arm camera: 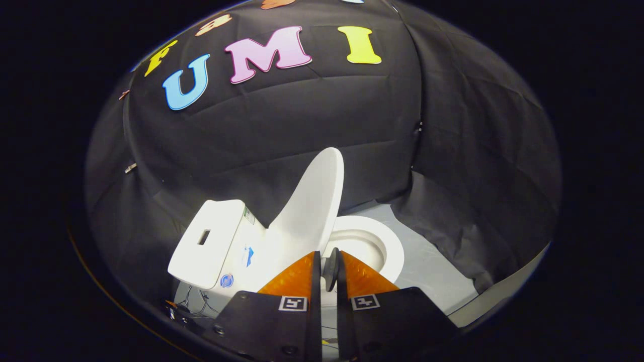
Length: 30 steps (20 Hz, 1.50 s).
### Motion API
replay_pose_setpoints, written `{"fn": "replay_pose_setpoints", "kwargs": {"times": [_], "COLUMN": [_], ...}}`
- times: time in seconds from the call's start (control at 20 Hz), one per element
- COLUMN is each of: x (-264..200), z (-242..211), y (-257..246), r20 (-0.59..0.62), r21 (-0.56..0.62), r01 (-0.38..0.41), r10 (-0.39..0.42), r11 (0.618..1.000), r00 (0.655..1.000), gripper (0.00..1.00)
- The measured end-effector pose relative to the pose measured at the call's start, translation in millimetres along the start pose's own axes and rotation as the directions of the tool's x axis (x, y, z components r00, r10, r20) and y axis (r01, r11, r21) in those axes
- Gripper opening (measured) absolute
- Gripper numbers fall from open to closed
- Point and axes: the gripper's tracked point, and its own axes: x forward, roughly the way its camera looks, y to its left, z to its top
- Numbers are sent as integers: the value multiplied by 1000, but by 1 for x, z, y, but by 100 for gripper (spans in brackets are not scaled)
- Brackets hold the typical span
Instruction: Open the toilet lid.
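Note:
The white toilet lid (309, 211) stands raised and tilted, leaning back toward the white tank (206, 241). Beside it the seat ring and bowl (390, 251) lie uncovered. My gripper (328, 264) sits on the near side of the toilet, its fingertips (347, 266) just short of the lid's lower edge and the bowl's rim. The fingers are shut to a narrow slit, and I see nothing of the toilet pinched between them. The lid's hinge is hidden behind the fingers.
Black cloth walls close in behind and to the right of the toilet. A pale grey floor (427, 261) shows beyond the bowl. Cables and small hardware (193, 301) lie under the tank on the near side.

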Motion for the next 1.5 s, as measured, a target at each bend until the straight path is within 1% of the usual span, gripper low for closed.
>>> {"fn": "replay_pose_setpoints", "kwargs": {"times": [0.15,0.35,0.7,1.05,1.3,1.35,1.4,1.5], "x": [-6,-18,-28,-42,-43,-42,-42,-39], "z": [5,11,16,10,-1,-4,-7,-13], "y": [18,50,107,181,229,238,246,263], "r20": [24,58,114,142,165,166,167,161], "r21": [-52,-104,-198,-286,-352,-366,-379,-400], "r01": [20,25,56,14,-6,-9,-10,-15], "r10": [-19,-19,-33,28,69,75,79,87], "r11": [998,994,979,958,936,931,925,916], "r00": [1000,998,993,989,984,983,983,983], "gripper": [17,17,17,17,18,18,22,22]}}
